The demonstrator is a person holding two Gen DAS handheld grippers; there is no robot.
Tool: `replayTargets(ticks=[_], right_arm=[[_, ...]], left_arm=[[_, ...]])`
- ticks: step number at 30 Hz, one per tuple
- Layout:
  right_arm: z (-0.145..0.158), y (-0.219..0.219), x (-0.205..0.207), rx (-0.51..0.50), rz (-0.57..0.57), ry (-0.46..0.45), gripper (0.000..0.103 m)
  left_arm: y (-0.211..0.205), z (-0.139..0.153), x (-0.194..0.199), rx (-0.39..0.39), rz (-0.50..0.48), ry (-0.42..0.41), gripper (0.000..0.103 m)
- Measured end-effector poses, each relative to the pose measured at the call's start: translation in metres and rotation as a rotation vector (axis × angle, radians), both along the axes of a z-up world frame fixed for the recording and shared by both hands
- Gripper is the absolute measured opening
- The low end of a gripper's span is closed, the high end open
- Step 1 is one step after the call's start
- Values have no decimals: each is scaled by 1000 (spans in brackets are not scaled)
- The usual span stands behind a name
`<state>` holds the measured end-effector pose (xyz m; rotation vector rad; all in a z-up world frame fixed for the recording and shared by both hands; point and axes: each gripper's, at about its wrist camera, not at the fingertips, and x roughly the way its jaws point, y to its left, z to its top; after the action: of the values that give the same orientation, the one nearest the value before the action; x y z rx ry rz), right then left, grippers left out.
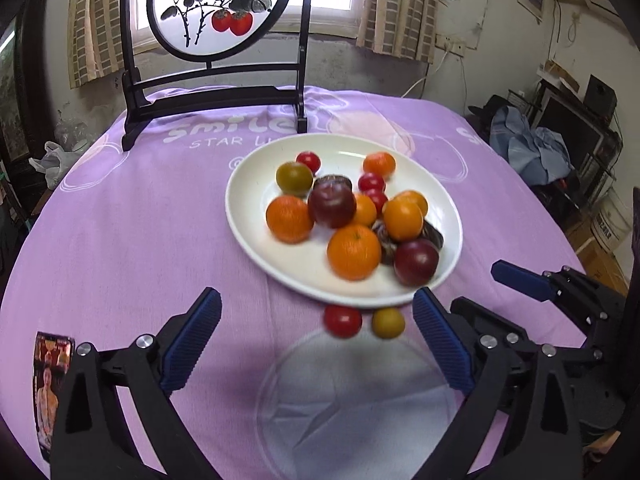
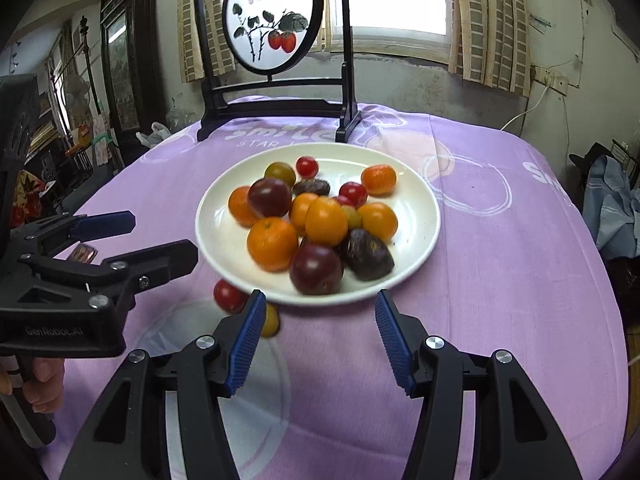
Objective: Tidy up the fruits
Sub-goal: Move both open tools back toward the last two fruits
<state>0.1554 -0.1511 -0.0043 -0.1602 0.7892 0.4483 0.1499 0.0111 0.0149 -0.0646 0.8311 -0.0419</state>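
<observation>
Centrally, in the left wrist view, a white plate point(image 1: 248, 216) was seen on the purple cloth point(image 1: 120, 240), heaped with oranges point(image 1: 354, 252), plums point(image 1: 332, 204) and small tomatoes point(image 1: 371, 182). Just off the plate's near rim, a red tomato point(image 1: 343, 321) and a yellow-green fruit point(image 1: 388, 322) were seen on the cloth. The left gripper point(image 1: 318, 340) was held near that rim, its jaws spread wide with nothing between them. A framed screen point(image 1: 212, 8) stood beyond the plate.

In the right wrist view, the right gripper point(image 2: 320, 338) was seen before the plate point(image 2: 420, 216), jaws parted and gripping nothing. The red tomato point(image 2: 229, 295) lay at the plate's near-left rim, and the yellow-green fruit point(image 2: 271, 321) was half hidden behind a finger point(image 2: 246, 344).
</observation>
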Motion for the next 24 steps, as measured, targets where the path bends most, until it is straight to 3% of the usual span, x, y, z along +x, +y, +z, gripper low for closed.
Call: replayTargets(ticks=[5,9,21,24], right_arm=[[-16,11,-17,-66,40,35,57],[-29,21,-15,-117,42,66,58],[-50,55,6,-153,89,93,56],[-51,60,10,-139,90,97,50]], left_arm=[[8,-14,-8,7,17,11,95],[26,-21,-8,4,89,6,95],[47,-31,-3,-41,104,50,95],[44,-32,-3,-37,96,50,95]])
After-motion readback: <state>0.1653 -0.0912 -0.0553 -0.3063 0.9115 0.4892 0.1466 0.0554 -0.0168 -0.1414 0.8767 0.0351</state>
